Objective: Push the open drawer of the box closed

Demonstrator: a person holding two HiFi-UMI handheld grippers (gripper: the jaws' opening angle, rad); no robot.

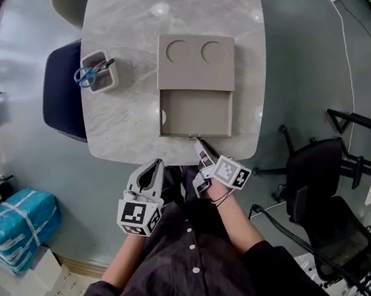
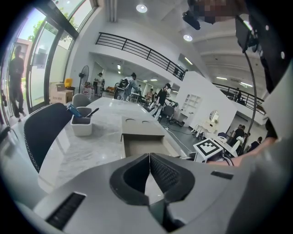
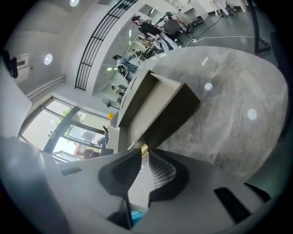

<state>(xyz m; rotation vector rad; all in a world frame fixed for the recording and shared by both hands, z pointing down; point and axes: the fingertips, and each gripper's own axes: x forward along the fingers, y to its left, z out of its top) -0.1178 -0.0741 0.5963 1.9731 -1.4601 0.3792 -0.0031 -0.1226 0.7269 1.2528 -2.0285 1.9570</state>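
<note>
**Right gripper** [image 3: 143, 153]: jaws drawn together at the tips, nothing clamped between the pads. The tips rest at a small brass knob [image 3: 142, 148] on the front edge of the drawer; whether they pinch it cannot be told. In the head view this gripper [image 1: 200, 143] reaches from the near tabletop edge to the drawer's front right corner.

**Left gripper** [image 2: 149, 157]: jaws closed tip to tip, empty. It is held off the tabletop, near the person's body [image 1: 158, 166], apart from the box.

**Drawer** [image 1: 197, 115]: open, drawn out of the box toward the person, interior bare, front edge close to the near rim of the tabletop.

**Box** [image 1: 196, 60]: grey-beige and flat-topped, with two round recesses side by side in the lid. It stands mid-tabletop with the drawer projecting from its near side.

**Tabletop** [image 1: 136, 14]: pale grey marble pattern with rounded corners.

**Container** [image 1: 99, 71]: small, light grey and open-topped, well to the left of the box. It holds blue-handled scissors [image 1: 84, 76] and a dark pen.

**Chair** [image 1: 67, 90]: dark blue, tucked against the tabletop's left edge.
</note>
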